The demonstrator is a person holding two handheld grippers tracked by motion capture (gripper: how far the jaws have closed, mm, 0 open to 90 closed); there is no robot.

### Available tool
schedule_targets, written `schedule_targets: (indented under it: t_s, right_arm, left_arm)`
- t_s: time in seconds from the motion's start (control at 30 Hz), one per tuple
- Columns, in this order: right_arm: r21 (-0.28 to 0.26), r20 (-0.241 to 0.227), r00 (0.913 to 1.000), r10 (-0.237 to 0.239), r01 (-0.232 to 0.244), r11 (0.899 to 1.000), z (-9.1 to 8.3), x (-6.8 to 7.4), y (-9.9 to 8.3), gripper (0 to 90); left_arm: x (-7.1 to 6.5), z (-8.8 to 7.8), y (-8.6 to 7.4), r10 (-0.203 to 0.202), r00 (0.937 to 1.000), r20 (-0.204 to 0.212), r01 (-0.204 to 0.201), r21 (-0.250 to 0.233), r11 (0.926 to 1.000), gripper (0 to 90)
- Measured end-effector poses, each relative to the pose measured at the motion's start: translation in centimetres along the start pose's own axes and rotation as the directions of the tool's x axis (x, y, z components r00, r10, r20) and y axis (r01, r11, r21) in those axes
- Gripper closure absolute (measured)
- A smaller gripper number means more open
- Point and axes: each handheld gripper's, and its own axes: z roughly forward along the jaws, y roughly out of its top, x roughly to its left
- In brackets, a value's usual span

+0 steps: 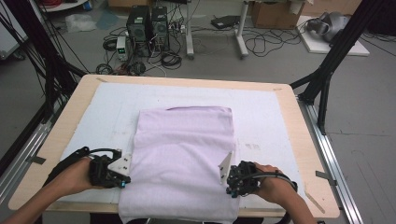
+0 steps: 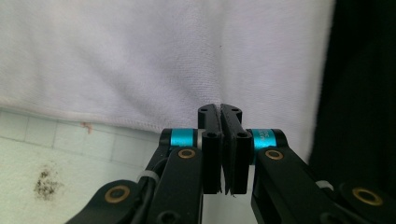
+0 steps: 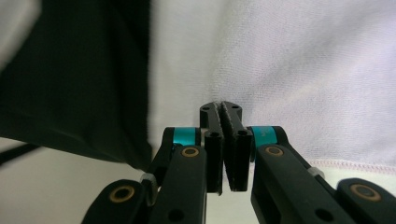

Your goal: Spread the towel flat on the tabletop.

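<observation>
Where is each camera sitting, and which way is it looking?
High view: above the person's side, looking forward and down on the table and pale towel; both hands with grippers come in below.
Left gripper view: rides on the left gripper, looking along its closed jaws at the towel's hemmed edge.
Right gripper view: rides on the right gripper, jaws closed, facing the towel.
Shared: all three views show the same towel.

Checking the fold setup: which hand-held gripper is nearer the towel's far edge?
Neither clearly. The left hand-held gripper is at the towel's left side, the right hand-held gripper at its right, both near its near end.
</observation>
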Motion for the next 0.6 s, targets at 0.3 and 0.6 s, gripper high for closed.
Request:
schedule_targets:
  t_s: [0.3,0.6]
  right_arm:
    - [-0.141,-0.031,0.9989,0.035,-0.039,0.989,-1.6,1.8,-2.9,62.7]
    - [0.013,0.130,0.9877,0.088,-0.090,0.996,1.3,-1.4,-0.4,61.1]
  left_arm:
    - [-1.9,-1.5,-0.8,-0.003,1.0000,0.003,0.003,-0.101,0.9948,58.0]
    - [1.7,2.8,0.8,-0.042,0.9976,-0.055,0.043,0.023,0.9988,54.7]
